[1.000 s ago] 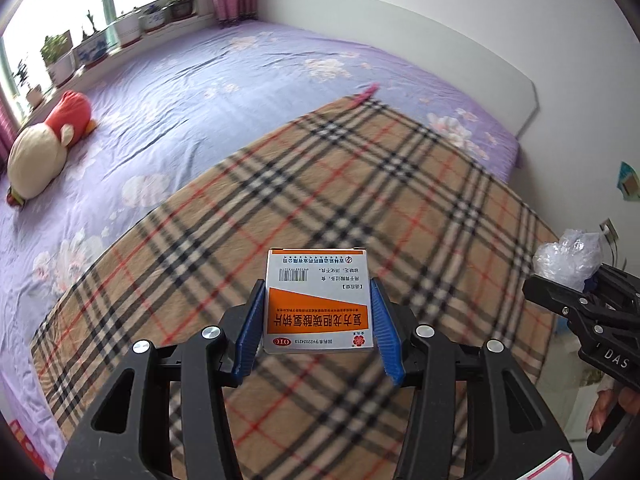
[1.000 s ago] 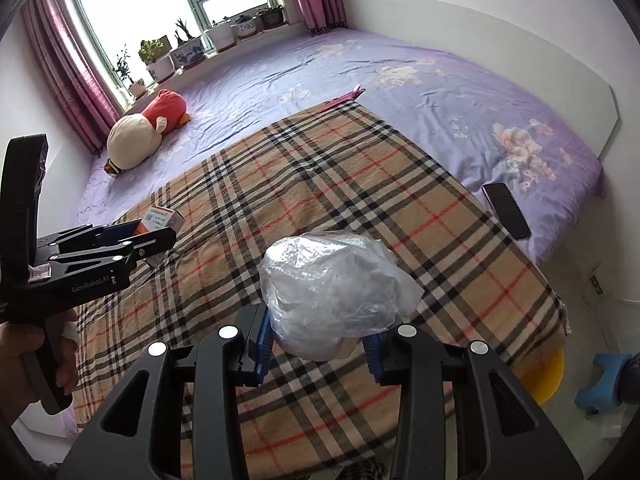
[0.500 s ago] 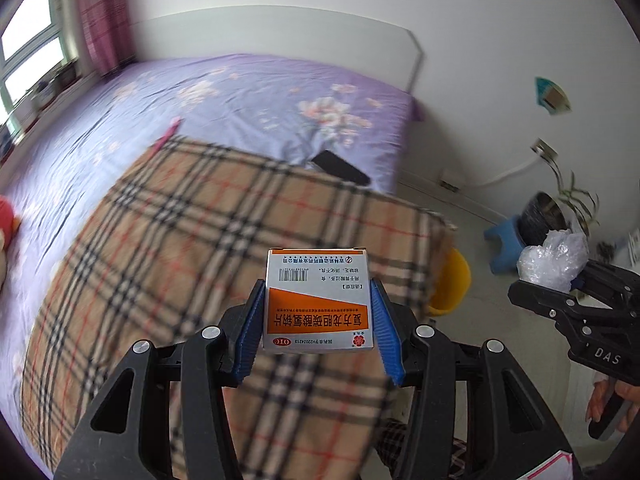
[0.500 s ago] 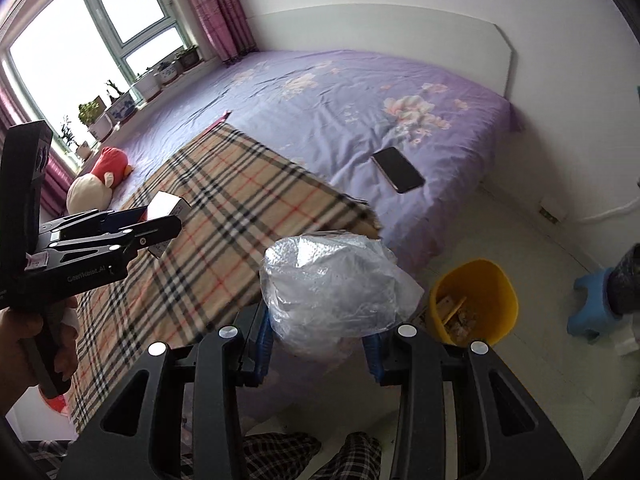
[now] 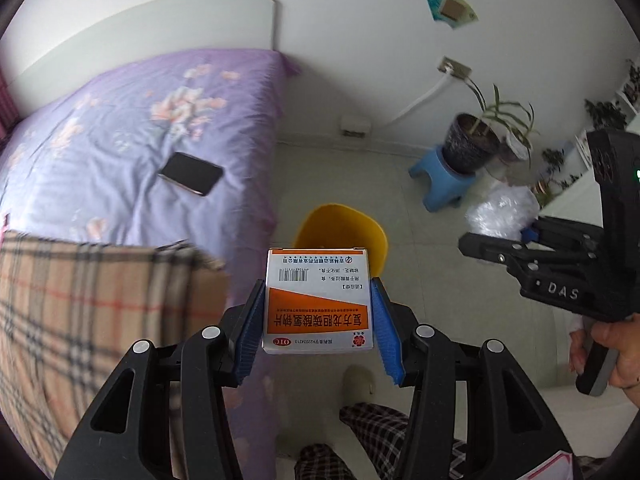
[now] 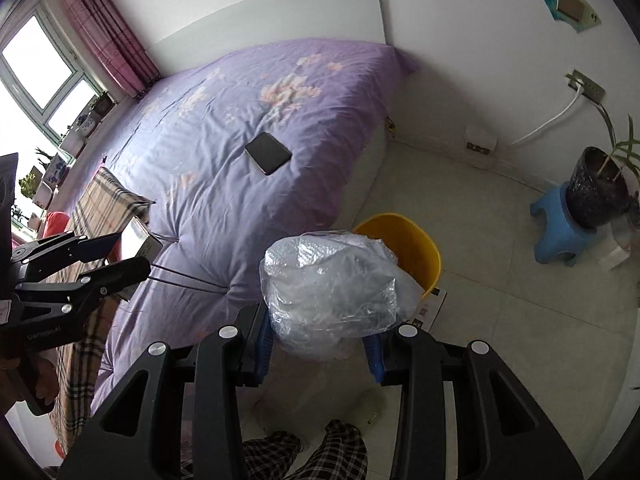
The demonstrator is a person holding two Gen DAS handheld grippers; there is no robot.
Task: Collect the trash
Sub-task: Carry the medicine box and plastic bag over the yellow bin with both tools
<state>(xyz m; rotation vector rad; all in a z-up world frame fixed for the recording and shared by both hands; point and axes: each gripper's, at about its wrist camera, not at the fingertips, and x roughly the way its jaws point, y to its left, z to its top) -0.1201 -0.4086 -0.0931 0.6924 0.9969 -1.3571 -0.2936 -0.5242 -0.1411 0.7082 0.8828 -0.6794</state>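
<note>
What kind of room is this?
Most likely a home bedroom: a bed with purple floral bedding and a white headboard, a curtained window, and a potted plant by the wall.

The right gripper clamped a crumpled clear plastic bag between its blue pads, in front of the yellow bin on the floor. Left of the bin lay the purple bed with a black phone on it. Far left of the bin, the left gripper gripped a white box. Right of the bin, a potted plant sat on a blue stool.
</note>
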